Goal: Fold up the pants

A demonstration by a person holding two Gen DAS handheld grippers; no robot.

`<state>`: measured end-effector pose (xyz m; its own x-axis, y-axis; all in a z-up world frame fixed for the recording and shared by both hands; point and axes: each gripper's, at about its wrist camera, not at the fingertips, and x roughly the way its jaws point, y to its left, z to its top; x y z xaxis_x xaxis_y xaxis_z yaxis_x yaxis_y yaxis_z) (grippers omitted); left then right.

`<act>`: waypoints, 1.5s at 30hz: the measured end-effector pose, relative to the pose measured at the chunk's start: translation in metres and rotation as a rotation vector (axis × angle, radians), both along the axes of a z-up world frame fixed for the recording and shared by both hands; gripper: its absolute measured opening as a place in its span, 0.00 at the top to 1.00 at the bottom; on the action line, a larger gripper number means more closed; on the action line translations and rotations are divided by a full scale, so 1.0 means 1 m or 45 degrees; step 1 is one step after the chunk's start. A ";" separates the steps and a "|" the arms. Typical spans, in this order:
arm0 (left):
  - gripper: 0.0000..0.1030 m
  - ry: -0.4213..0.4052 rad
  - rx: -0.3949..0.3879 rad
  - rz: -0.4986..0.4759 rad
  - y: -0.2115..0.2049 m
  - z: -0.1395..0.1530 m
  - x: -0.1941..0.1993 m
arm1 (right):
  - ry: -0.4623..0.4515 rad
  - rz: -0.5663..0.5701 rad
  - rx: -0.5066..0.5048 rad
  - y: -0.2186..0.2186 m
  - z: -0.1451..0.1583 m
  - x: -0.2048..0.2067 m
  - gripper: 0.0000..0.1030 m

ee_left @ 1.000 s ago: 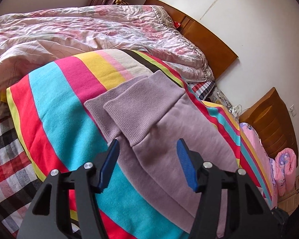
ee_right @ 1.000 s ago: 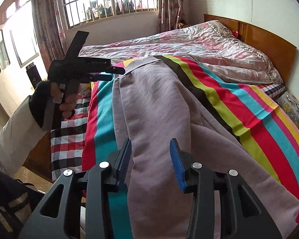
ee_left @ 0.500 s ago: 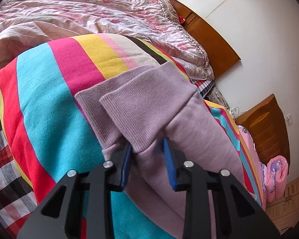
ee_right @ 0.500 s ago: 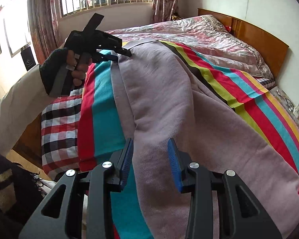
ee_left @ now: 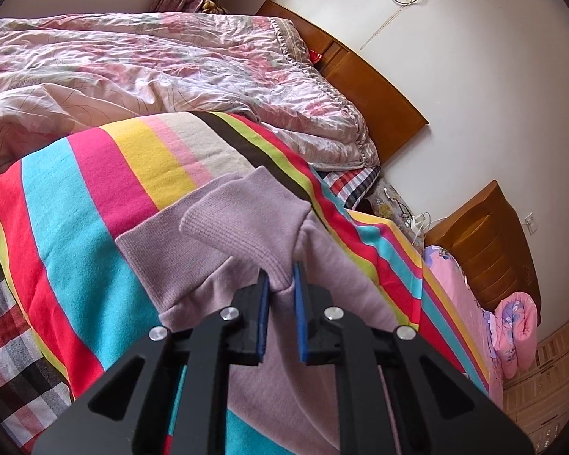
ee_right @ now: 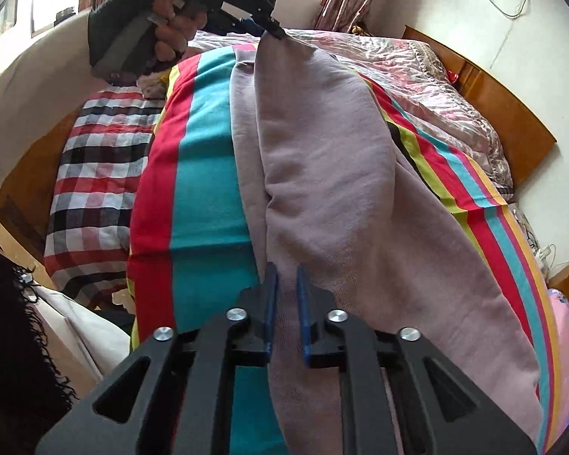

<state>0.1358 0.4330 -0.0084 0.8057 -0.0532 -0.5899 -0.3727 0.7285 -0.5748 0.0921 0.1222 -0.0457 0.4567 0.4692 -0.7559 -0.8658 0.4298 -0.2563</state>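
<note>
Lilac pants point(ee_right: 322, 174) lie lengthwise on a striped blanket point(ee_right: 208, 174) on the bed. My left gripper point(ee_left: 280, 276) is closing its jaws, and the blue pads pinch the ribbed cuff point(ee_left: 242, 220) of the upper leg, which is raised off the blanket. The right wrist view shows that left gripper point(ee_right: 273, 32) at the far end, held by a gloved hand point(ee_right: 170, 19), with the cuff hanging from its tip. Near the other end, my right gripper point(ee_right: 286, 276) is shut on a fold of the pants fabric at their left edge.
A crumpled pink floral quilt point(ee_left: 132, 68) fills the far half of the bed below a wooden headboard point(ee_left: 371, 91). A plaid sheet point(ee_right: 95, 159) shows at the bed's left side. A wooden nightstand point(ee_left: 485, 250) and a pink bundle point(ee_left: 519, 326) stand at the right.
My left gripper closed from wide open onto the cuff and lifted it. My right gripper came down onto the pants and closed on the fabric.
</note>
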 end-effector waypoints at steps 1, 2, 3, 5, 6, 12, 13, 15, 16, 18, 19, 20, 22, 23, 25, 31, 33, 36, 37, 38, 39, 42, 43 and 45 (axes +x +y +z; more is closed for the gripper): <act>0.89 -0.026 -0.004 -0.028 -0.002 0.009 0.004 | -0.027 -0.015 0.029 -0.003 0.006 0.000 0.97; 0.89 -0.056 0.008 -0.056 -0.005 0.021 0.008 | -0.051 -0.046 0.074 -0.006 0.015 0.002 0.97; 0.89 -0.096 0.025 -0.086 -0.009 0.034 0.013 | -0.069 -0.090 0.129 -0.012 0.026 0.007 0.97; 0.89 -0.224 0.047 -0.157 -0.017 0.065 0.016 | -0.098 -0.156 0.242 -0.023 0.050 0.014 0.97; 0.89 -0.285 0.070 -0.178 -0.023 0.081 0.014 | -0.102 -0.151 0.299 -0.029 0.061 0.013 0.97; 0.89 -0.254 0.082 -0.007 0.011 0.063 -0.011 | 0.087 -0.026 0.282 -0.008 0.040 0.009 0.96; 0.89 -0.172 0.029 0.034 0.024 0.037 -0.010 | 0.191 0.006 0.246 0.000 0.022 0.013 0.93; 0.89 -0.003 -0.063 0.075 0.043 -0.020 -0.008 | 0.300 0.005 0.158 0.011 -0.008 0.018 0.91; 0.88 0.078 -0.073 0.075 0.046 -0.041 -0.007 | 0.360 0.014 0.129 0.014 -0.016 0.020 0.87; 0.87 0.087 -0.090 0.080 0.047 -0.061 -0.015 | 0.425 0.047 0.205 0.005 -0.008 0.023 0.71; 0.86 0.072 -0.090 0.082 0.047 -0.060 -0.019 | 0.456 0.053 0.252 -0.001 0.001 0.027 0.61; 0.85 0.064 -0.081 0.082 0.047 -0.058 -0.021 | 0.463 0.052 0.308 -0.009 0.011 0.032 0.60; 0.83 0.070 -0.060 0.081 0.047 -0.054 -0.020 | 0.470 0.035 0.403 -0.024 0.031 0.051 0.58; 0.77 0.077 -0.053 0.070 0.046 -0.053 -0.017 | 0.443 0.011 0.421 -0.029 0.039 0.063 0.58; 0.65 0.073 -0.044 0.048 0.042 -0.050 -0.015 | 0.364 -0.065 0.411 -0.032 0.048 0.093 0.58; 0.55 0.042 -0.125 0.071 0.047 -0.051 -0.007 | 0.524 -0.238 0.553 -0.018 0.029 0.192 0.59; 0.56 0.040 -0.128 0.078 0.047 -0.051 -0.007 | 0.592 -0.242 0.578 0.002 0.022 0.213 0.59; 0.62 0.055 -0.103 0.087 0.046 -0.049 -0.007 | 0.620 -0.206 0.555 0.047 0.019 0.235 0.59; 0.67 0.065 -0.091 0.097 0.046 -0.049 -0.007 | 0.618 -0.189 0.548 0.064 0.019 0.242 0.59; 0.69 0.077 -0.074 0.106 0.045 -0.049 -0.007 | 0.622 -0.169 0.537 0.080 0.020 0.249 0.59; 0.74 0.089 -0.053 0.114 0.044 -0.048 -0.008 | 0.634 -0.142 0.518 0.096 0.019 0.254 0.59; 0.85 0.110 0.009 0.115 0.040 -0.048 -0.008 | 0.666 -0.082 0.406 0.138 0.008 0.263 0.59; 0.87 0.114 0.031 0.111 0.038 -0.047 -0.009 | 0.639 -0.069 0.356 0.148 0.003 0.261 0.59; 0.88 0.117 0.078 0.105 0.034 -0.043 -0.009 | 0.570 -0.032 0.282 0.161 -0.003 0.254 0.69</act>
